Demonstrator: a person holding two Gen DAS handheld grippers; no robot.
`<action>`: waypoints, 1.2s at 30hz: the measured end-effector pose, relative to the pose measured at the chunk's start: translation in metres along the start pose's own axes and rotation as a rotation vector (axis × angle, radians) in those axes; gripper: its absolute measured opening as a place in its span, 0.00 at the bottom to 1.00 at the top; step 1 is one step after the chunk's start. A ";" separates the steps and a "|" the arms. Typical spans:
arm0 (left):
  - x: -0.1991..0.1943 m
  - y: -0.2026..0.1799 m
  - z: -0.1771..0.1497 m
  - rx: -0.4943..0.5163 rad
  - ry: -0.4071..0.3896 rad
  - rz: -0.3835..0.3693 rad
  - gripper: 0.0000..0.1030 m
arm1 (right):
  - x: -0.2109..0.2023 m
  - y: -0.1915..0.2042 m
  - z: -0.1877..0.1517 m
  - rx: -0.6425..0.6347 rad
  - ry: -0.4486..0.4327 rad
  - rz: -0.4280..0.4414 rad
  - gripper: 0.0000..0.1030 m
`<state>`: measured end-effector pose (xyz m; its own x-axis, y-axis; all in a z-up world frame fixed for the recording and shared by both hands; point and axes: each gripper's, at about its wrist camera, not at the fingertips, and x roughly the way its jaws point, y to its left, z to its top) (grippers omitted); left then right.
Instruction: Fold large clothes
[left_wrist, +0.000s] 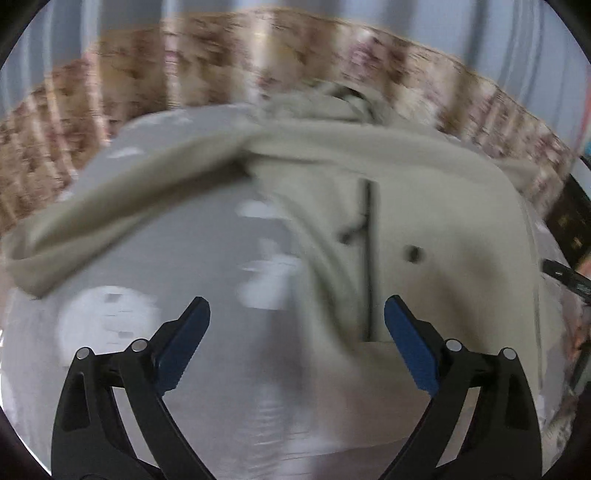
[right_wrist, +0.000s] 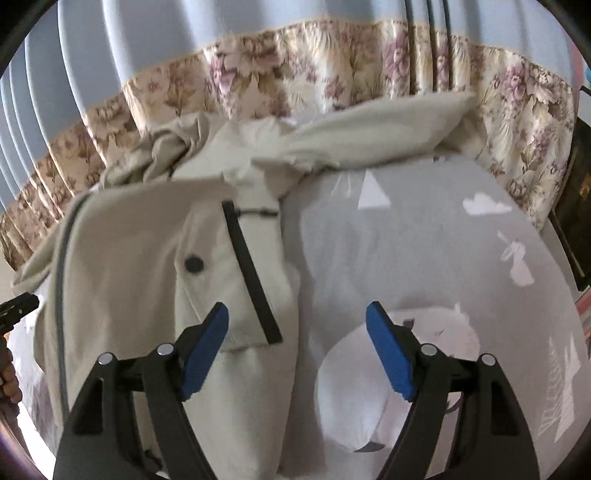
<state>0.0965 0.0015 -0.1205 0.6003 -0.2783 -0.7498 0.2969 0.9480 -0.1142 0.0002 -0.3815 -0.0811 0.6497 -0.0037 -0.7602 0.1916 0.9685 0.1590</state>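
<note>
Your left gripper (left_wrist: 297, 317) and right gripper (right_wrist: 297, 321) both hang spread wide with nothing between the pads. The beige coat (right_wrist: 147, 266) lies on the grey bed sheet (right_wrist: 424, 251), its two sleeves flung outward from the body and its collar bunched toward the floral curtain (right_wrist: 332, 74). The risk, I'd judge — grab one layer near the black strap (right_wrist: 251, 269) and the front drags askew.

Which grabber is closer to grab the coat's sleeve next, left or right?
Probably either: each open gripper, left and right, hangs over the beige coat with one spread sleeve on its own side. The left view is blurred, so the right looks readier.
</note>
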 end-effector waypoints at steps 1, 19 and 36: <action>0.003 -0.005 0.000 0.009 0.005 -0.014 0.88 | 0.002 0.001 -0.005 0.005 0.004 0.013 0.71; -0.161 0.054 0.022 -0.090 -0.212 -0.203 0.00 | -0.131 0.043 0.024 -0.099 -0.312 0.282 0.14; -0.133 0.161 0.009 -0.196 -0.051 0.211 0.67 | -0.112 -0.028 0.076 -0.145 -0.150 -0.140 0.51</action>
<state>0.0707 0.1896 -0.0335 0.6713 -0.0744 -0.7375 0.0153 0.9961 -0.0866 -0.0219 -0.4272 0.0473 0.7282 -0.1670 -0.6647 0.1868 0.9815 -0.0419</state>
